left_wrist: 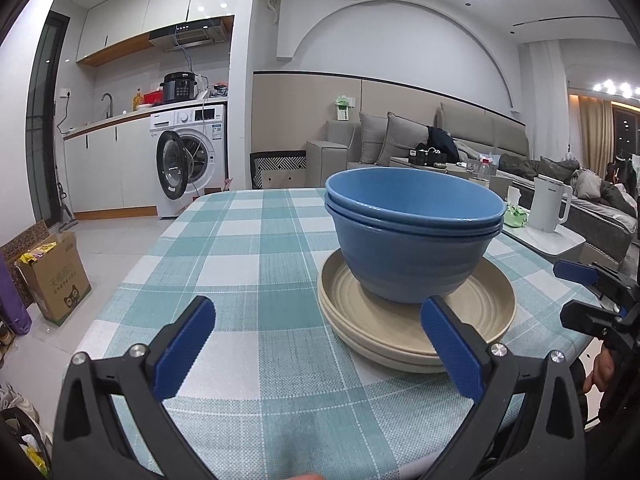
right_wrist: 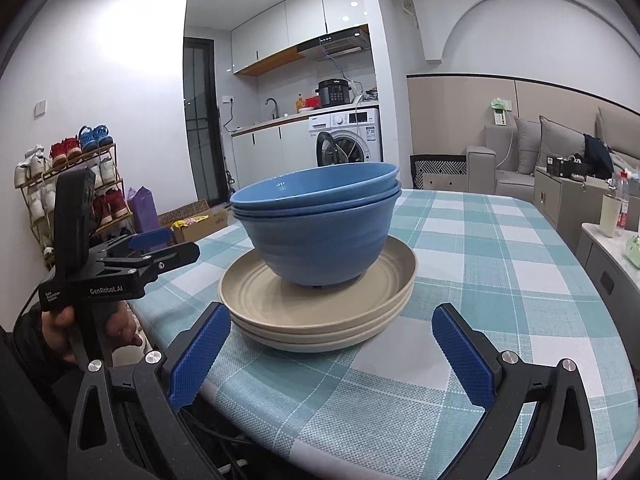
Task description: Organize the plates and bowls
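Note:
Nested blue bowls [left_wrist: 412, 236] [right_wrist: 320, 232] stand upright on a stack of beige plates [left_wrist: 416, 320] [right_wrist: 320, 312] on the checked tablecloth. My left gripper [left_wrist: 316, 320] is open, a little in front of the stack, with the plates just ahead of its right finger [left_wrist: 452, 352]. My right gripper [right_wrist: 332, 328] is open too, its blue pads either side of the plates' near rim and short of it, holding nothing. The left gripper [right_wrist: 148, 248] also shows at the left of the right wrist view, held by a hand. The right gripper's fingertips [left_wrist: 576, 276] show at the right edge of the left wrist view.
The table [left_wrist: 240, 248] [right_wrist: 500, 280] has a rounded near edge. A side surface with a white kettle [left_wrist: 550, 204] stands beyond the table. A cardboard box [left_wrist: 52, 276] sits on the floor at left; a shoe rack [right_wrist: 72, 192] stands against the wall.

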